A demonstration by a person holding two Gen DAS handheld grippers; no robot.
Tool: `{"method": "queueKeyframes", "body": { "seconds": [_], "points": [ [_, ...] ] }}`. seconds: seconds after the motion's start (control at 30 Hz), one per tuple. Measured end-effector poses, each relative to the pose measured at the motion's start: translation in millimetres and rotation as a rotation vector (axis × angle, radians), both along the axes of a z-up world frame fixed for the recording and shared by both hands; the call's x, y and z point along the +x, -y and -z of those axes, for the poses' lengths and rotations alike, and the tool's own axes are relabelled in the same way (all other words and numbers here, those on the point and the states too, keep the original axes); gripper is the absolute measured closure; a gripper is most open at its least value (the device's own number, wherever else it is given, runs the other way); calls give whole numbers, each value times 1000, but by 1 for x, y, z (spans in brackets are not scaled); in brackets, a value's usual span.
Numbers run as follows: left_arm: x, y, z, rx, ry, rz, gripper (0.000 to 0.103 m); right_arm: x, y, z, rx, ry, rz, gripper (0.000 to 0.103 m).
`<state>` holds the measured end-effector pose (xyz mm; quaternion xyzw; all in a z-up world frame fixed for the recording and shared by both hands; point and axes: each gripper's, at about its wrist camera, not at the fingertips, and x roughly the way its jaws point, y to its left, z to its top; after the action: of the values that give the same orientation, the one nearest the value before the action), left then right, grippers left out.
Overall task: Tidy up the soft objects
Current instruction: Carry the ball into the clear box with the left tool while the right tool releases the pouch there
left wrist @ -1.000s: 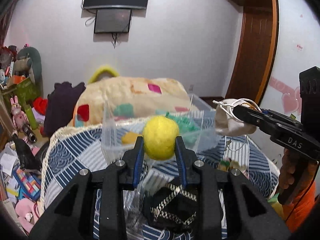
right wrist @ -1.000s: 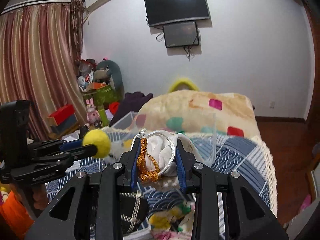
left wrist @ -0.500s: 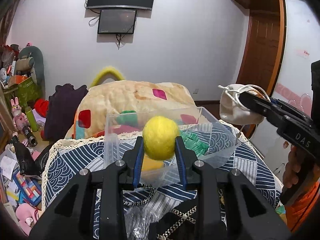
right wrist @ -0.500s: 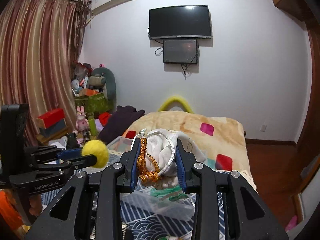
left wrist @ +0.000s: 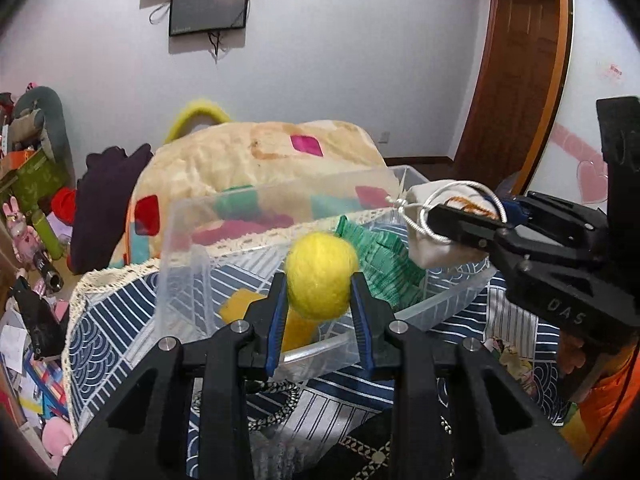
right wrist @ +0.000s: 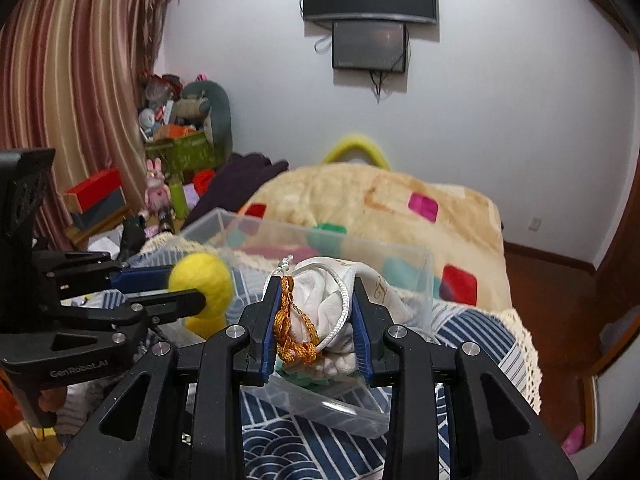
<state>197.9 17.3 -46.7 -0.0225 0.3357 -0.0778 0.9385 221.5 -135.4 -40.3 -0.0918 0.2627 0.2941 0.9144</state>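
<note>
We are working over a bed spread with a blue-and-white patterned cover (left wrist: pixel 120 332), and on it is sitting a clear plastic bin (left wrist: pixel 180 240) that is already holding a green folded item (left wrist: pixel 384 264) and a yellow piece (left wrist: pixel 240 304); this looks to us like the carrying-in step, with both loads on their way to that bin. We are holding the left gripper (left wrist: pixel 320 280) clamped on a yellow felt ball (left wrist: pixel 320 274), which is hanging above the bin's near wall. We are keeping the right gripper (right wrist: pixel 314 304) pinched on a white drawstring pouch (right wrist: pixel 332 300) with an orange cord (right wrist: pixel 292 328), poised over the bin's right end. Next, we judge, we are needing to bring each load lower inside the walls before easing the fingers apart, so the ball is not rolling out and the pouch's cord is not catching on a finger.
</note>
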Motion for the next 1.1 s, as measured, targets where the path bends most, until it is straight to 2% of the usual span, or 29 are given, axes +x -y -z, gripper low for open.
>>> {"method": "queueKeyframes", "body": {
  "seconds": [0.2, 0.47, 0.63, 0.73, 0.87, 0.93, 1.0, 1.1],
  "points": [
    [12, 6, 12, 2, -37, 12, 72, 10, -3, 12, -50, -50, 4, 74],
    [17, 7, 16, -8, -32, 9, 71, 10, -10, 17, -93, -72, -11, 71],
    [17, 6, 15, -8, -37, 2, 60, 9, -8, 16, -95, -78, -5, 65],
    [13, 4, 13, -11, -34, 4, 55, 5, -4, 13, -78, -80, -6, 54],
    [5, 2, 7, -17, -21, 6, 52, -4, -3, 8, -86, -43, -4, 53],
    [-1, 1, 3, -19, -11, 9, 48, -9, -2, 4, -78, -31, -7, 52],
    [-8, -1, -3, -20, 6, 3, 44, -13, 2, -2, -59, -14, -4, 42],
    [-21, -7, -14, -17, 43, -13, 39, -22, 8, -14, -19, 17, 3, 40]
  ]
}}
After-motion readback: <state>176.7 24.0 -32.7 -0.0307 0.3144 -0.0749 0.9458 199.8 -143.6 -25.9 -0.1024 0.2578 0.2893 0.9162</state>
